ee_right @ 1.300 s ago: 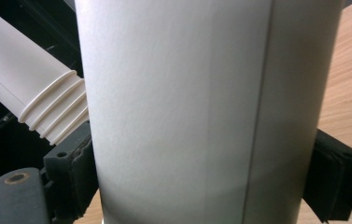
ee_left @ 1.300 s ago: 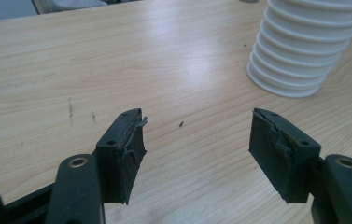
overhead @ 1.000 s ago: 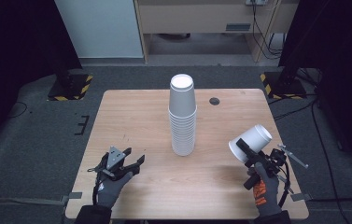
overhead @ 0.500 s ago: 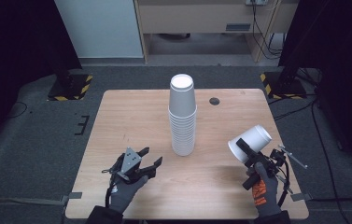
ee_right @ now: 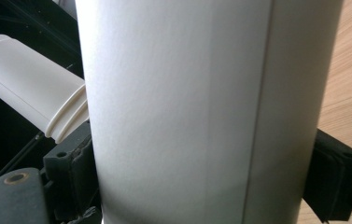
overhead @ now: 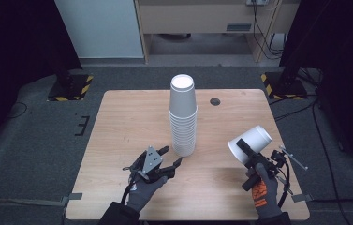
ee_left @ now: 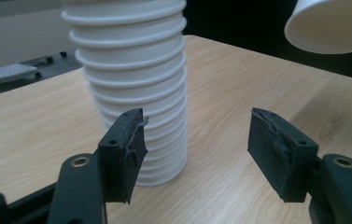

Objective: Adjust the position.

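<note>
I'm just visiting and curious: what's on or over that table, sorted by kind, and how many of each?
Stack of white cups: 1
Single white cup, held: 1
Handheld grippers, left gripper and right gripper: 2
Small dark round thing: 1
Total: 5

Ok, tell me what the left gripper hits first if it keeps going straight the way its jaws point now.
Most likely the stack of white cups. The left gripper, jaws open, points at the stack's lower rims, a little left of the line between its jaws. The gap to it is hard to judge. Behind the stack is bare wooden table.
</note>
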